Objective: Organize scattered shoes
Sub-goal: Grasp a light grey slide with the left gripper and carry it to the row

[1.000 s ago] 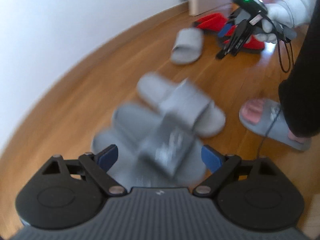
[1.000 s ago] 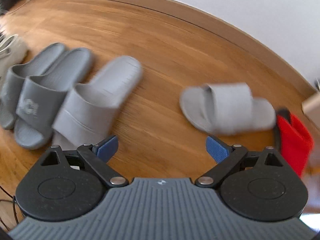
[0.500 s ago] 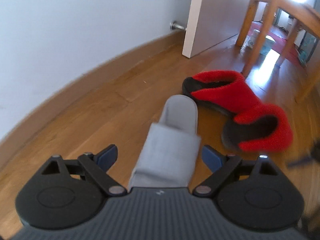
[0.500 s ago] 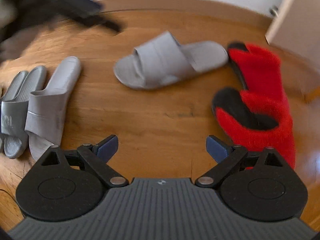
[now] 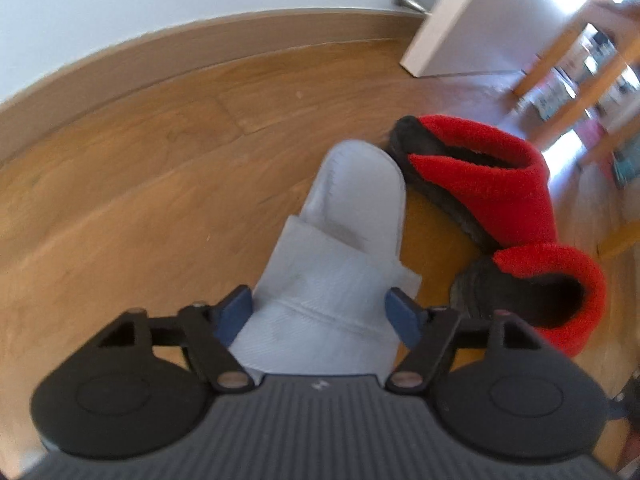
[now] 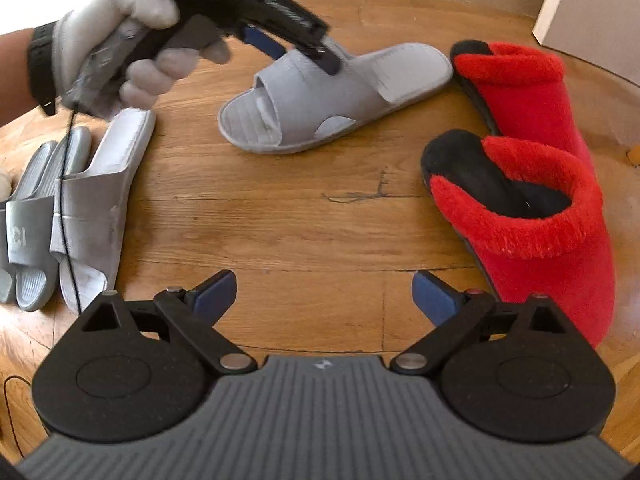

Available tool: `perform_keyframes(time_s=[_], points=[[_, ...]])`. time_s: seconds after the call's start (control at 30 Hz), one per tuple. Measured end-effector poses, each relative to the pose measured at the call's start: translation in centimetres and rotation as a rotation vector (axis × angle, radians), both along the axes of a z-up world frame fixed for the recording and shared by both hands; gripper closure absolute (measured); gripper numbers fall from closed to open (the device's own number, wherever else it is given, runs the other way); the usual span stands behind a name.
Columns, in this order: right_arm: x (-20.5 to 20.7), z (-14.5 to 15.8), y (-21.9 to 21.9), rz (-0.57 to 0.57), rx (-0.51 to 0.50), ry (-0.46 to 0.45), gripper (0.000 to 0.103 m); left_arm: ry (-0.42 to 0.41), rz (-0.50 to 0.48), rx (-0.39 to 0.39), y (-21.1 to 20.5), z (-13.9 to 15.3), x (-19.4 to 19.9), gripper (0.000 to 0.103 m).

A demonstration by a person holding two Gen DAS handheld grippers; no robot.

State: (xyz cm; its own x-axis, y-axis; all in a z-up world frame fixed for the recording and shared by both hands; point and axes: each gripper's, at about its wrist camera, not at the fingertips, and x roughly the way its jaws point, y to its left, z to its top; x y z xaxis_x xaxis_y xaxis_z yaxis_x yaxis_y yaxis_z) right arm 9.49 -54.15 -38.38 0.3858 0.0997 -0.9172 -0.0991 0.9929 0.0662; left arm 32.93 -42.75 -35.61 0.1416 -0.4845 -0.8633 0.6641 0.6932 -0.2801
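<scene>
Left wrist view riding low, looking forward along fingers, light grey slipper (image 5: 340, 248) filling centre frame, very close, wall and door across top. Right wrist view sitting higher, farther back, tilting down at wooden floor (image 6: 304, 216). Both sharing same slipper (image 6: 320, 96) and red slippers (image 5: 504, 184) (image 6: 528, 160); right view also catching left gripper (image 6: 304, 46) upper left.

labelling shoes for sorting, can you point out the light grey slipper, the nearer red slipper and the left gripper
light grey slipper (image 6: 320, 96), right wrist view, on its strap
nearer red slipper (image 6: 560, 256), right wrist view, on its fuzzy upper
left gripper (image 6: 298, 50), right wrist view, between its fingertips
</scene>
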Motion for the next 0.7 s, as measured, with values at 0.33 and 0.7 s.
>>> perform_keyframes(time_s=[0.33,0.7], points=[[5.8,-1.6,3.3,0.442,-0.250,-0.149,0.001,0.022,0.051,-0.015,4.5,2.4,-1.7,0.045],[14.8,-5.1,7.7,0.874,-0.452,-0.080,0.004,-0.114,0.142,0.049,18.2,11.1,-9.6,0.031]])
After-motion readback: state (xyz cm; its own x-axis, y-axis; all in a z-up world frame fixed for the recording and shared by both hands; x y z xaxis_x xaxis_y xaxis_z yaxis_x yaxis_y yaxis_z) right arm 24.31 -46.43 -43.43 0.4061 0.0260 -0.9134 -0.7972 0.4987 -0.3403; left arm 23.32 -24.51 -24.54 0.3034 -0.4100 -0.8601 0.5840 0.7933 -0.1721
